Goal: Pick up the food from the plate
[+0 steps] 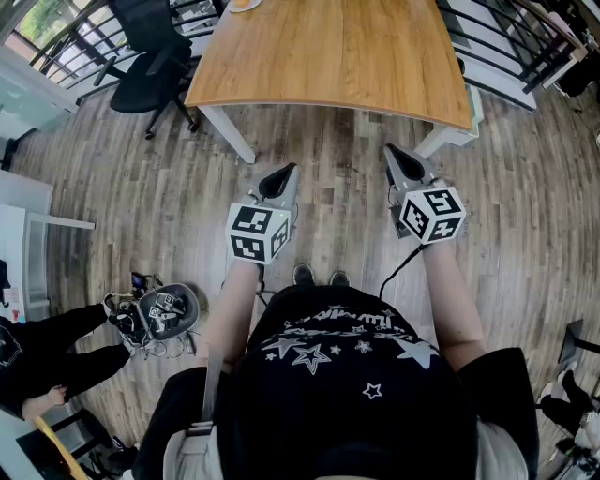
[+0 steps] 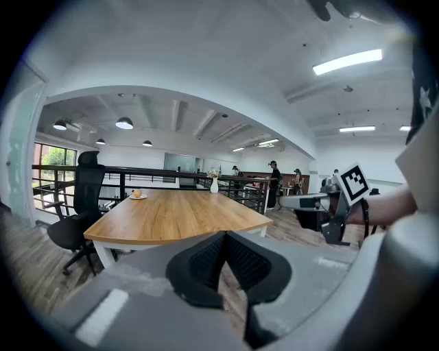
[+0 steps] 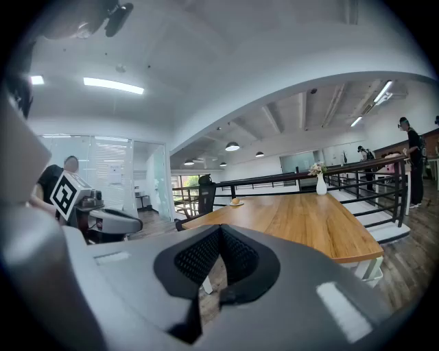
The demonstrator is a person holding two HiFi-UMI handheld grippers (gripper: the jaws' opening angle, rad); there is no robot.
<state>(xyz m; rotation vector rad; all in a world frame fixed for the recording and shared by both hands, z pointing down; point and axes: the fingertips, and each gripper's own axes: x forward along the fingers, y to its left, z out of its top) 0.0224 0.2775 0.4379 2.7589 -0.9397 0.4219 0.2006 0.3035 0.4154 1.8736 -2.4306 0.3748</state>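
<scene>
At the top edge of the head view, on the far left corner of the wooden surface point(image 1: 337, 56), the plate point(image 1: 246, 5) with its small round food point(image 2: 137, 193) lies well ahead of both tongs, nearer the left tongs point(image 1: 279, 178) than the right tongs point(image 1: 403, 161), each closed and empty.

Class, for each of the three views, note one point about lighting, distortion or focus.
Head view: even, soft light; the wide angle bends the floor planks. Left gripper view: dark round vignette, ceiling light glares white. Right gripper view: same vignette; the jaws close up look soft, the distant plate tiny.
</scene>
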